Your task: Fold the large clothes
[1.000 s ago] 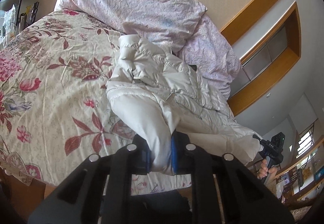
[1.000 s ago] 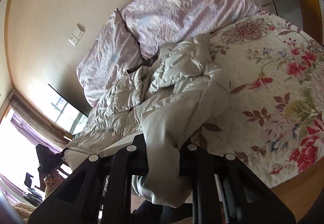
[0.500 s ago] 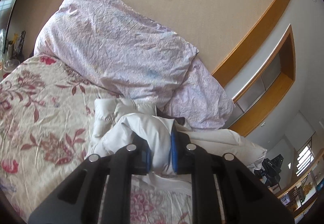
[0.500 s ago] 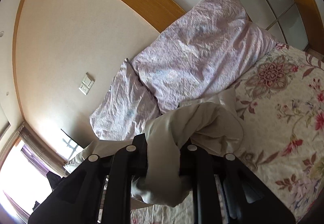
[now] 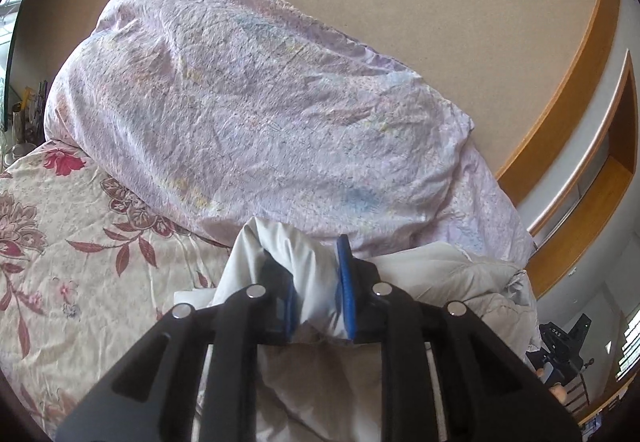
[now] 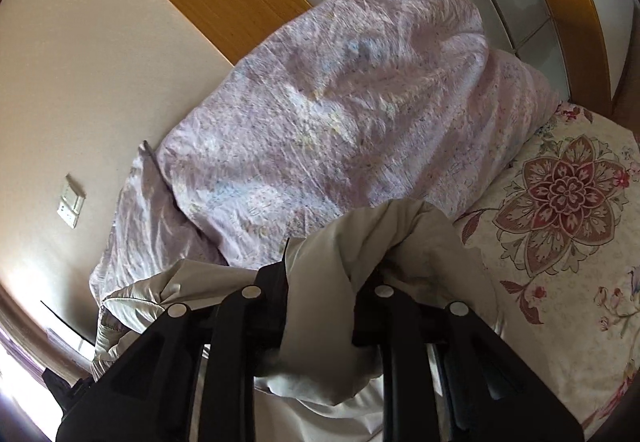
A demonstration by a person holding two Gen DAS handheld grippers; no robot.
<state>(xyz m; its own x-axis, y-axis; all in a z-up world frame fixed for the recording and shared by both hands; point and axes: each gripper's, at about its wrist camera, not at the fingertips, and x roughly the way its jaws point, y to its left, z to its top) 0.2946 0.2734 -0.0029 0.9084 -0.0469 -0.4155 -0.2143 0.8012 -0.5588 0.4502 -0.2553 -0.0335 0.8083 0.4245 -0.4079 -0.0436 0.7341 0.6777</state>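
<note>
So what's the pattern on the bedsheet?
Red and pink flowers with leaves on a cream bedsheet, clearest in the right wrist view.

The puffy white cloth jacket (image 5: 312,274) looked smooth and a bit shiny; the lilac cotton pillow (image 5: 256,110) looked crinkly and matt.

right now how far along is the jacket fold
Midway, by the look of it. Both tongs are shut on the white jacket: left tongs, right tongs, with the jacket bunched up near the lilac pillows. Laying the held ends down, releasing and smoothing remain.
</note>
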